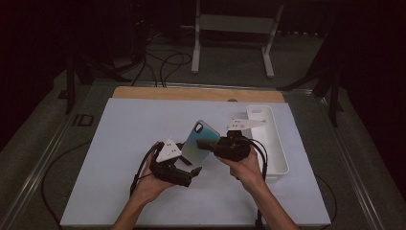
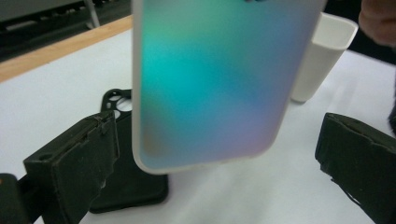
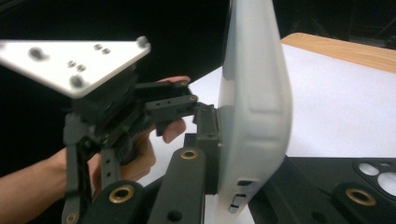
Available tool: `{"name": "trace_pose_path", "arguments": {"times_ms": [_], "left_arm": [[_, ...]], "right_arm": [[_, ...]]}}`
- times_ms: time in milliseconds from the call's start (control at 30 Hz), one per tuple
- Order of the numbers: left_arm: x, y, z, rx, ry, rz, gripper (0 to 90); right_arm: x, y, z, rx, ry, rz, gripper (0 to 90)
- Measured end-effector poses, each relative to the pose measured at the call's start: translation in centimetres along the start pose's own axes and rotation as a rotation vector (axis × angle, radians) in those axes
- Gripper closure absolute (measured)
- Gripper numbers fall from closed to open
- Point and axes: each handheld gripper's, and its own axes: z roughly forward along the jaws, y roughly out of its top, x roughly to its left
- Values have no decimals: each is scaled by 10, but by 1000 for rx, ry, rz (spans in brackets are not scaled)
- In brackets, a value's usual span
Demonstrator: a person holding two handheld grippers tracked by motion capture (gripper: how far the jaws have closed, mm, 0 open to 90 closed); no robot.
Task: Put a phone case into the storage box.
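Note:
My right gripper (image 1: 207,143) is shut on the edge of an iridescent blue-green phone case (image 1: 198,141) with a white rim and holds it tilted above the white mat. In the right gripper view its jaws (image 3: 247,186) clamp the case's side wall (image 3: 252,116). My left gripper (image 1: 187,165) stands open just below and left of the case. In the left gripper view its jaws (image 2: 217,163) sit wide apart on either side of the case's lower end (image 2: 210,84), clear of it. A black phone case (image 2: 126,186) lies flat on the mat underneath.
A white mat (image 1: 119,143) covers the table, with a wooden strip (image 1: 191,93) along its far edge. A long white tray (image 1: 275,139) stands to the right, close behind my right hand. A white stand (image 1: 234,24) is on the floor beyond.

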Motion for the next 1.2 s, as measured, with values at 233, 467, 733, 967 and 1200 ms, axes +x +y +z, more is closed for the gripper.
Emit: {"name": "trace_pose_path", "arguments": {"times_ms": [233, 467, 733, 967, 1200], "left_arm": [[0, -1, -1, -1, -86, 8, 94], [0, -3, -1, 11, -145, 13, 293], [-1, -3, 1, 9, -222, 20, 350], [2, -4, -1, 6, -255, 18, 547], [3, -5, -1, 1, -288, 12, 776]], "right_arm": [[8, 0, 2, 44, 61, -77, 862], [12, 0, 4, 78, 109, -128, 862], [10, -3, 3, 87, 156, -140, 862], [7, -1, 0, 84, 151, -164, 844], [7, 0, -3, 74, 105, -199, 621]]}}
